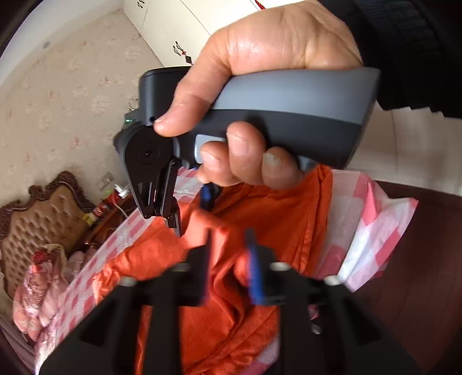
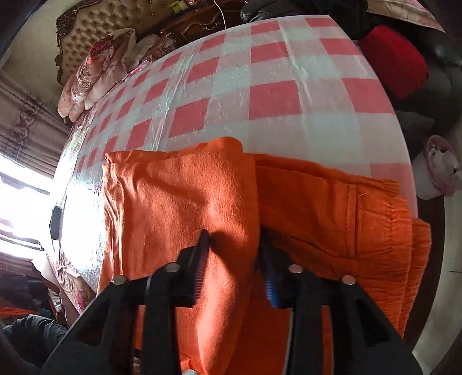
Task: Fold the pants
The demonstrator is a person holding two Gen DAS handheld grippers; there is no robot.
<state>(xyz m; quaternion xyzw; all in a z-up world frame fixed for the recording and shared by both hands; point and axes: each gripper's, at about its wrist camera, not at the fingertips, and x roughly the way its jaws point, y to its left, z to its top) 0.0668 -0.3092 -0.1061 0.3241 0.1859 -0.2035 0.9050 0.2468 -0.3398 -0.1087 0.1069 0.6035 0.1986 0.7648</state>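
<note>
Fuzzy orange pants, folded into a soft rectangle, lie on the glossy pink-checked desk, long axis across both hand-held grippers. The right hand-held gripper pinches a raised fold; the left hand-held gripper likewise grips bunched cloth.

blurred: left gripper fingers | hidden: pants lower part behind right gripper | cut off: headboard at top edge
</note>
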